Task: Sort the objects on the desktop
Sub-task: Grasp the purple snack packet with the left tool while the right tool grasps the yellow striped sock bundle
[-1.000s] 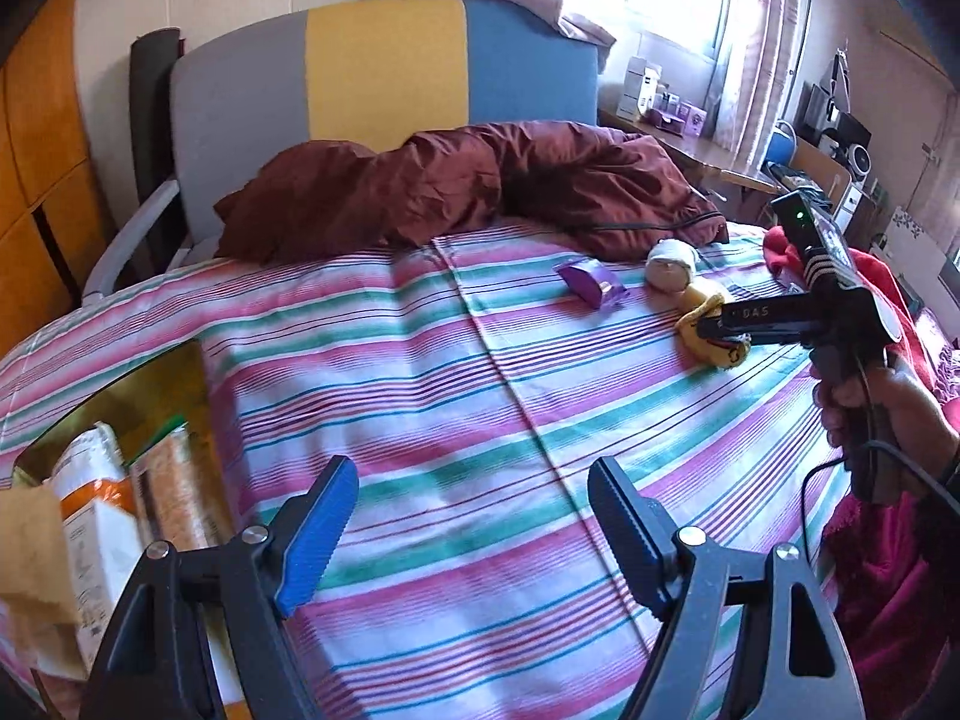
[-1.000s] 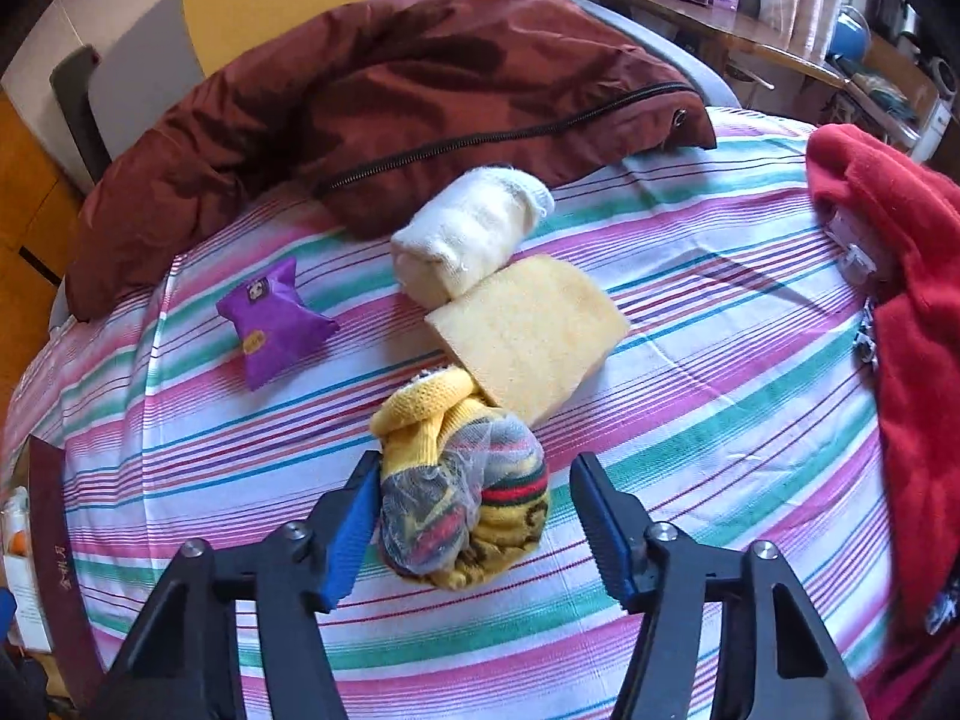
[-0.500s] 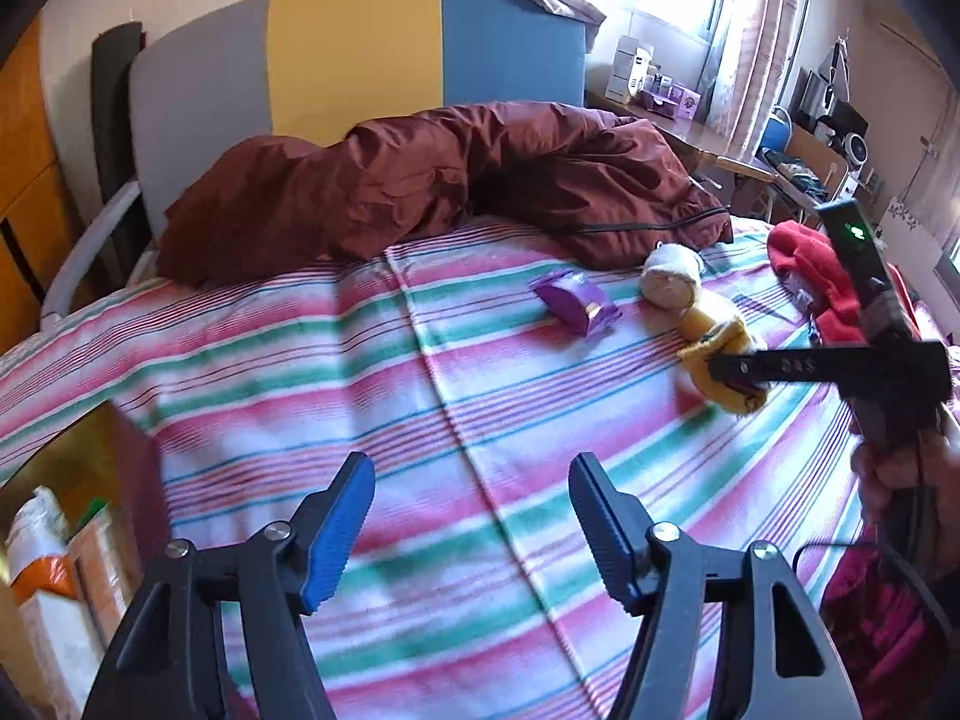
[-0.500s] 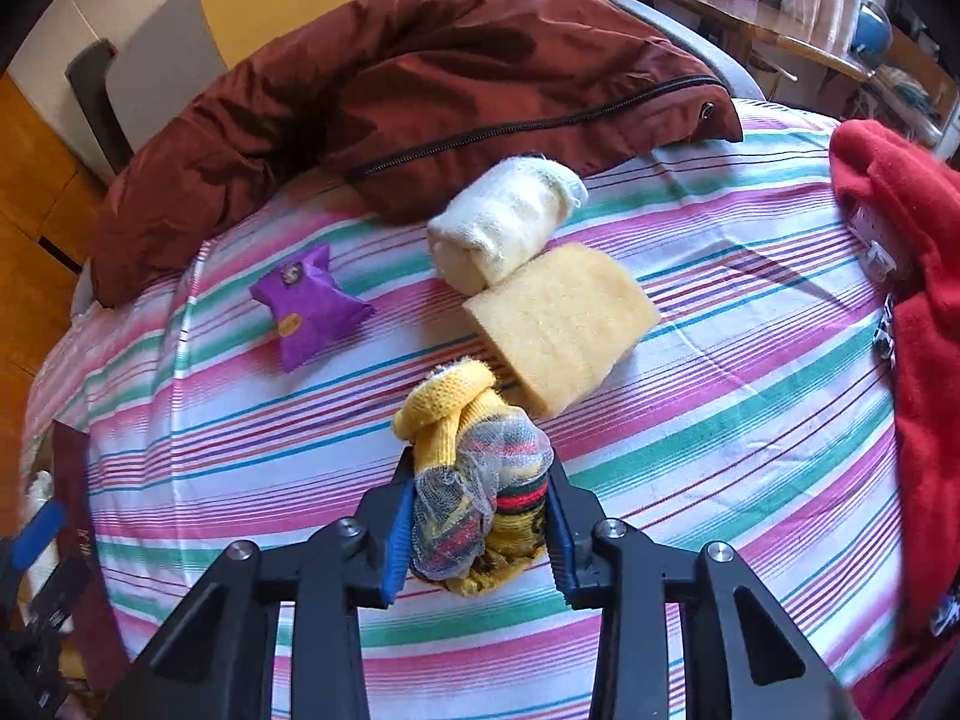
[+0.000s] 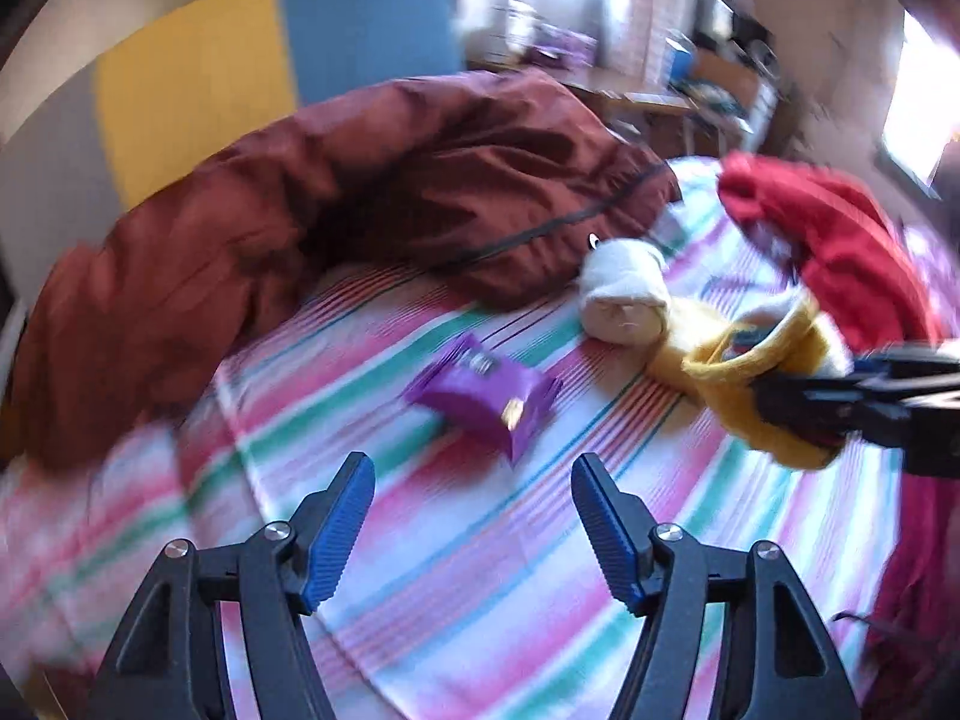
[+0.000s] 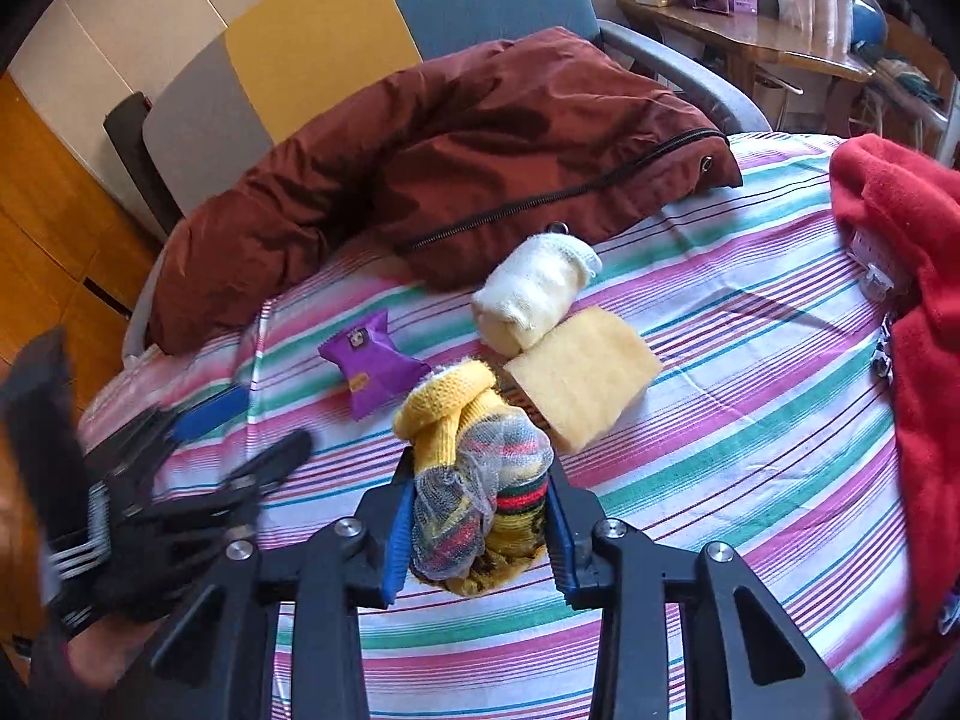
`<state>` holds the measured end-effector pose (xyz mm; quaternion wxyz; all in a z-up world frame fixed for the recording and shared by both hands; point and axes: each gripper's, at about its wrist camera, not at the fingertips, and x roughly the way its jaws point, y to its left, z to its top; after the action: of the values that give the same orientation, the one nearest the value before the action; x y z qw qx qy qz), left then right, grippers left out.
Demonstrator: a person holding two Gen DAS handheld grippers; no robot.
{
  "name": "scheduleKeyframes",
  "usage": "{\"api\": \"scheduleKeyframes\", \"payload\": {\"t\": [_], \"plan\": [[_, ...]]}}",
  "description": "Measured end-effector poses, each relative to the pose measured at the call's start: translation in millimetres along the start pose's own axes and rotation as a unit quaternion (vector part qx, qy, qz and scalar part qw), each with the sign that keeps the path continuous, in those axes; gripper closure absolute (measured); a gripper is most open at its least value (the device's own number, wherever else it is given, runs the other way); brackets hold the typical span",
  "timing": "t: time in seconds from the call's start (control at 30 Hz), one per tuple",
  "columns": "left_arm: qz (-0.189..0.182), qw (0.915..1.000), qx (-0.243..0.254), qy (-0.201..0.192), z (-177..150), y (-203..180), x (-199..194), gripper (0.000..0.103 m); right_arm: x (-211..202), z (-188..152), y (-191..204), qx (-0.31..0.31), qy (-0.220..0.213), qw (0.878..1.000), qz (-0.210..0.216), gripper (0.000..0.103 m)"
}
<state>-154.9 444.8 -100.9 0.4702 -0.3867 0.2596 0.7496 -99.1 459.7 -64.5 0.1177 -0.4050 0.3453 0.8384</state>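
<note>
My right gripper [image 6: 480, 480] is shut on a yellow knitted bundle [image 6: 474, 480] with striped socks in mesh, held just above the striped cloth [image 6: 720, 360]. In the left wrist view the same bundle [image 5: 768, 414] hangs at the right. A purple snack packet [image 5: 480, 396] lies just ahead of my left gripper [image 5: 472, 468], whose jaws are opening with nothing between them. Beyond lie a rolled white sock [image 6: 534, 294] and a yellow sponge [image 6: 582, 372]. The right wrist view shows the left gripper [image 6: 258, 426] at the left, blurred.
A brown jacket [image 6: 450, 150] lies heaped across the far side of the cloth. A red garment [image 6: 912, 300] covers the right edge. Behind stand a grey, yellow and blue chair back [image 6: 324, 42] and a cluttered desk [image 6: 750, 30].
My right gripper closed on the yellow bundle and lifted it slightly. My left gripper swung right and down toward the purple packet, and the box of goods at its left has left the view.
</note>
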Motion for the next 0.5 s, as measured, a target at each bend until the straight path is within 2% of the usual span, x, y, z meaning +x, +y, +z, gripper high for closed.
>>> {"api": "scheduleKeyframes", "payload": {"t": [0.07, 0.1, 0.13, 0.33, 0.5], "plan": [[-0.008, 0.9994, 0.034, 0.006, 6, -4, 12, 0.028, -1, 1, 1, -0.001, -0.001, 1.0, 0.001, 0.065], [0.0, 0.9985, 0.054, 0.005, 9, -5, 19, 0.025, 0, 1, 3, -0.001, 0.0, 1.0, 0.002, 0.065], [0.001, 0.9978, 0.067, 0.007, 11, -6, 24, 0.019, 0, 1, 3, 0.0, 0.0, 1.0, 0.003, 0.065], [0.008, 0.993, 0.118, 0.006, 26, -4, 45, 0.018, 2, 1, 3, 0.002, 0.004, 1.0, 0.004, 0.065], [-0.012, 0.9888, 0.148, 0.018, 36, -8, 59, 0.019, 5, 1, 5, 0.0, 0.007, 1.0, 0.0, 0.065]]}}
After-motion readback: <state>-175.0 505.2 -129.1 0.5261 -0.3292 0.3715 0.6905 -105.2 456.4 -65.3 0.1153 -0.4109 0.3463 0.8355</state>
